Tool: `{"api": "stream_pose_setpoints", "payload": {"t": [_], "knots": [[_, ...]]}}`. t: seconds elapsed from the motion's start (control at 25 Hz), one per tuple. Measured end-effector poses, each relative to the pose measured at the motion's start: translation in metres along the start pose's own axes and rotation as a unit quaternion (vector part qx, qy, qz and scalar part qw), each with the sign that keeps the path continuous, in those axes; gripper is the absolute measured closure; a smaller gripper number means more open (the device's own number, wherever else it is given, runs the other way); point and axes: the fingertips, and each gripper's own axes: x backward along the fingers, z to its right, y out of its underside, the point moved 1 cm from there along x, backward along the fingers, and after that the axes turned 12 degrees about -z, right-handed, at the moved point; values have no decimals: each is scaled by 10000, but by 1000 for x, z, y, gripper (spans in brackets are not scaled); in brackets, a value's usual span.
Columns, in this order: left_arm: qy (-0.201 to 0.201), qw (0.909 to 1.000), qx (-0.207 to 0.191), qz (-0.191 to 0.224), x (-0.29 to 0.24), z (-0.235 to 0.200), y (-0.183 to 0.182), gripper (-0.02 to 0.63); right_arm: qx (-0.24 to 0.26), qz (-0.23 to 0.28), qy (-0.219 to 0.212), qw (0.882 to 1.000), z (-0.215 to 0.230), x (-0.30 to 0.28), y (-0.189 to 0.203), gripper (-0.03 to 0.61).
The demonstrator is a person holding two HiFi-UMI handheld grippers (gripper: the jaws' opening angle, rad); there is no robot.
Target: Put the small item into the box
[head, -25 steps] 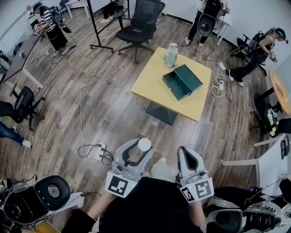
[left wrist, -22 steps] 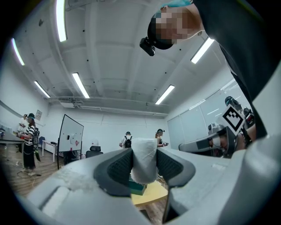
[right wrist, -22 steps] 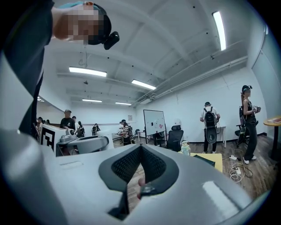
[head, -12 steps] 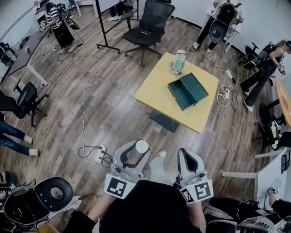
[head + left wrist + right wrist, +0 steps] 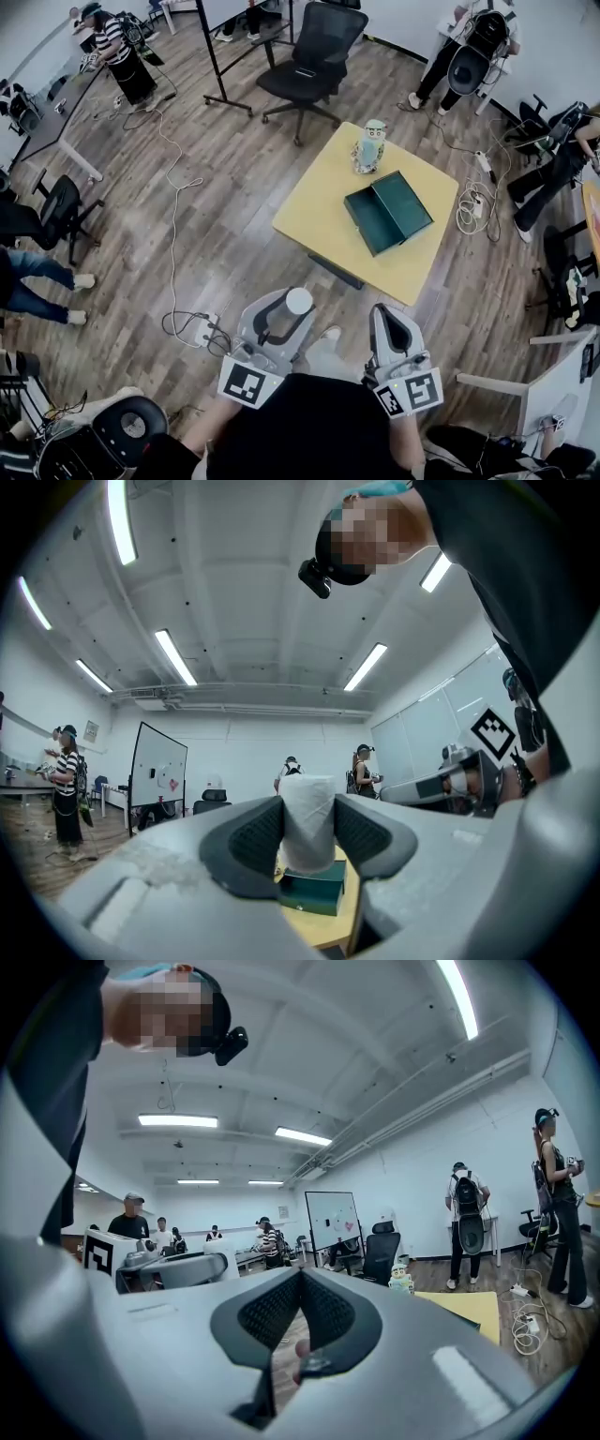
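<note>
My left gripper [image 5: 290, 309] is held close in front of me, shut on a small white cylinder [image 5: 298, 300] that stands upright between its pads [image 5: 258, 832]; the cylinder [image 5: 307, 822] fills the gap in the left gripper view. My right gripper [image 5: 391, 330] is beside it, shut with nothing between its jaws [image 5: 298, 1321]. The open dark green box [image 5: 387, 210] lies on the yellow table [image 5: 323, 211] well ahead of both grippers, its lid folded back. In the left gripper view the box [image 5: 315, 891] shows just past the cylinder.
A small toy figure [image 5: 372, 145] stands on the table's far corner. A black office chair [image 5: 314, 56] is beyond the table. Cables and a power strip [image 5: 202, 328] lie on the wood floor at my left. People stand around the room's edges; another chair [image 5: 127, 427] is at my lower left.
The table and box have shifted slightly in the head view, drawing a bit nearer. Both grippers keep the same pose, the left one still holding the white cylinder.
</note>
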Motion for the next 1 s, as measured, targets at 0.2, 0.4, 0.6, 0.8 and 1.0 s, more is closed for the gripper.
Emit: {"api": "stream_pose_setpoints", "payload": {"t": [0.2,0.4,0.6,0.8,1.0], "knots": [[-110,9999,-91,-11,-43,-3,-10,439,-8,44,-184,9998,39,-18,-12,575],[-194,9998,23,-23,-75,1,-19,439,-19,134,-245,9996,74,-21,-23,575],[31,9999,68,-93,-103,8,-29,439,-134,203,-67,9997,100,-14,-30,575],[418,9991,11,-71,-140,15,-24,439,-292,216,310,9989,130,-12,-22,575],[940,9955,-57,-59,-181,9,-24,439,-338,210,791,9961,153,-21,-26,575]]}}
